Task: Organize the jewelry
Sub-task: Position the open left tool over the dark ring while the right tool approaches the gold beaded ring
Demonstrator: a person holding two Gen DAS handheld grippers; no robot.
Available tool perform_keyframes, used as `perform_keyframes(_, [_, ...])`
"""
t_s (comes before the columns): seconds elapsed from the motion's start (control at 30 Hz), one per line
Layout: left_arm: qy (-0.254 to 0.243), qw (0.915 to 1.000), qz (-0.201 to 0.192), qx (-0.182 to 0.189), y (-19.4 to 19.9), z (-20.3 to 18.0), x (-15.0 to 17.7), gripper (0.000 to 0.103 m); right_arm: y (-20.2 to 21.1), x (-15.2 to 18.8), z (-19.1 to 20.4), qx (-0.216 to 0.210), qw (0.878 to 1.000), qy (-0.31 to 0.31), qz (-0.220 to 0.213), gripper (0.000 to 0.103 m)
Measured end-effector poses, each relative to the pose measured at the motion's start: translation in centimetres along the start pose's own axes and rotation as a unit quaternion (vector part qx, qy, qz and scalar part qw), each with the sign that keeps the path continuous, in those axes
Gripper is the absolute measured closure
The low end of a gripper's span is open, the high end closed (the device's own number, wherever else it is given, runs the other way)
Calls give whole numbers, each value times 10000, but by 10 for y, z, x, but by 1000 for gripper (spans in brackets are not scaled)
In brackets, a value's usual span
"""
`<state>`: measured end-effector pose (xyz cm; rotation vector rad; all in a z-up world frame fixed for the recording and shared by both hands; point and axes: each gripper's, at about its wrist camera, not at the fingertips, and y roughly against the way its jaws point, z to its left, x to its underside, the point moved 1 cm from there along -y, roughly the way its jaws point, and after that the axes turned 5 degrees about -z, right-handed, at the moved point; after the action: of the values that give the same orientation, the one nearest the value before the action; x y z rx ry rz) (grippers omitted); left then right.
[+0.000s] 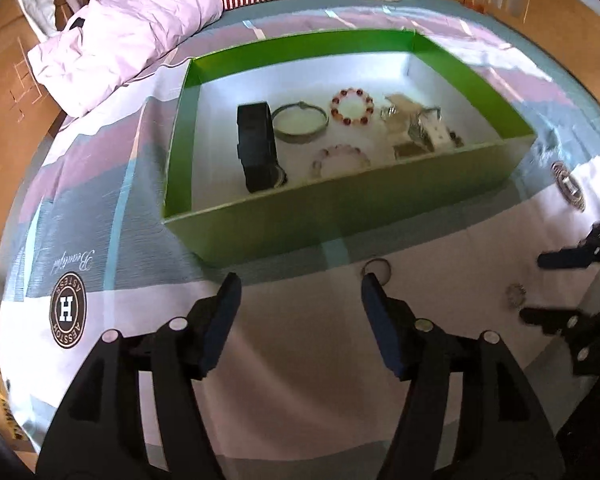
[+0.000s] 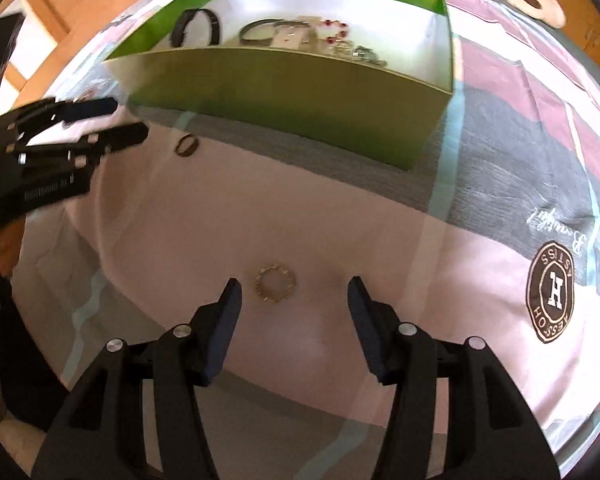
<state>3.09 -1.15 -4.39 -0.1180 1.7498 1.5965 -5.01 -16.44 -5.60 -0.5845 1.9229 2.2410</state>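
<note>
Two grippers are hovering over a patchwork bedspread [image 2: 260, 208], both with jaws spread wide and holding nothing. Just beyond the right gripper [image 2: 295, 294], a small beaded ring [image 2: 275, 283] is lying between its fingertips. A plain ring [image 1: 376, 269] is resting by the left gripper [image 1: 300, 290], near its right fingertip. Farther out, a green box [image 1: 340, 204] is sitting on the bed, holding a black watch [image 1: 257, 146], a bangle [image 1: 299, 122] and a red bead bracelet [image 1: 352, 106].
</note>
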Motion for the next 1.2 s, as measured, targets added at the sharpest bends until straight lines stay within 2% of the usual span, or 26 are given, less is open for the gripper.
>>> perform_keyframes(0.13, [-289, 9993, -44, 214, -4, -18, 0, 38, -4, 3, 1, 67, 9999, 78, 90, 48])
perform_keyframes(0.23, [-721, 9971, 1, 243, -12, -41, 6, 37, -2, 5, 2, 34, 9999, 117, 57, 48])
perform_keyframes(0.33, [-868, 9959, 98, 249, -18, -51, 9, 38, -5, 3, 7, 60, 9997, 227, -33, 48])
perform_keyframes(0.37, [-858, 9959, 138, 265, -20, -51, 10, 39, -5, 4, 8, 76, 9996, 251, -48, 49])
perform_keyframes(0.43, [-792, 9962, 238, 268, -26, -49, 11, 49, -10, 5, 10, 96, 9996, 264, -14, 58])
perform_keyframes(0.47, [-743, 9965, 295, 251, -29, -47, 12, 53, -11, 5, 10, 140, 9995, 272, -27, 59])
perform_keyframes(0.53, [-546, 9976, 322, 284, -31, -39, 10, 53, -11, 2, 9, 187, 9993, 302, -109, 64])
perform_keyframes(0.63, [-454, 9984, 325, 44, -32, -29, 9, 62, -15, -3, 9, 169, 9993, 258, -220, 73])
perform_keyframes(0.7, [-341, 9988, 362, -15, -33, -21, 9, 62, -16, -6, 7, 142, 9991, 213, -338, 78])
perform_keyframes(0.8, [-216, 9990, 337, -181, -32, -12, 7, 62, -18, -17, 2, 180, 9980, -6, -604, 79])
perform_keyframes(0.83, [-201, 9992, 322, -135, -31, -12, 7, 62, -17, -21, -2, 145, 9978, -97, -642, 79])
perform_keyframes(0.93, [-150, 9994, 264, 166, -26, -13, 5, 60, -13, -25, -6, -137, 9986, -162, -481, 77])
perform_keyframes(1.03, [-272, 9990, 141, 330, -20, -21, 4, 55, -10, -15, 2, -144, 9994, 196, -264, 76])
perform_keyframes(1.1, [-333, 9988, 124, 347, -20, -26, 4, 55, -14, -4, 5, -142, 9991, 380, -81, 76])
perform_keyframes(1.2, [-393, 9986, 163, 323, -21, -29, 5, 55, -16, -3, 8, -121, 9990, 410, -135, 77])
